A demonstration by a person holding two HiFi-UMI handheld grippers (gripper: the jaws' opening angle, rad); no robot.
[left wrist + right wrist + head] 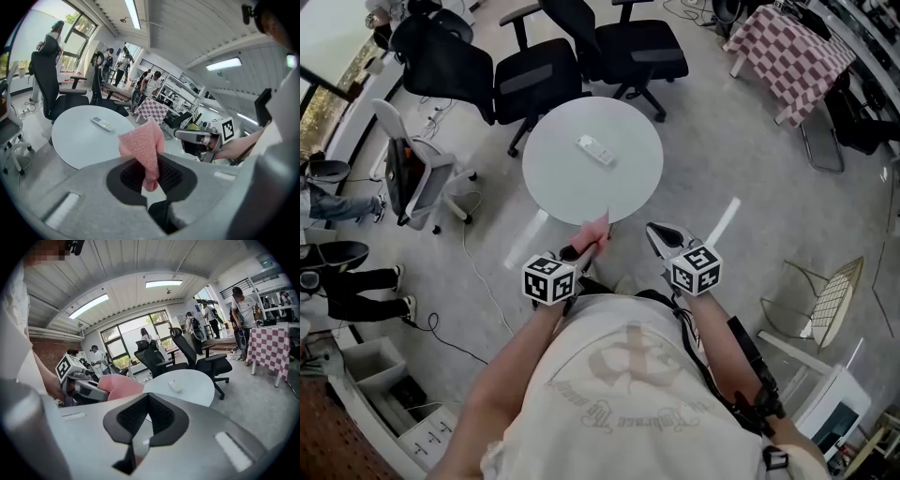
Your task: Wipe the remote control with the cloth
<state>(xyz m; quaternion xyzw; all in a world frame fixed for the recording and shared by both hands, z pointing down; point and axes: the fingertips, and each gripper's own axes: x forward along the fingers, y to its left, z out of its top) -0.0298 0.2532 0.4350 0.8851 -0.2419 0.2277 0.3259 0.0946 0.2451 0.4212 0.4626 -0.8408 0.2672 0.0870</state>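
Open office floor, black chairs [530, 80] behind round white counter [562, 183]. Remote [595, 149] lies near counter middle, well apart from me, not yet wiped. My left tongs [592, 246] pinch pink cloth [597, 228], carried ahead, ready for wiping. My right tongs [656, 232] closed, empty, likely kept free to steady remote.

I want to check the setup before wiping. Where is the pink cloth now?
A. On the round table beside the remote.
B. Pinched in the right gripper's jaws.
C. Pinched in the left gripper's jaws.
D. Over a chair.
C: the left gripper view shows the pink cloth clamped by the left gripper, and the remote control lies alone on the table.
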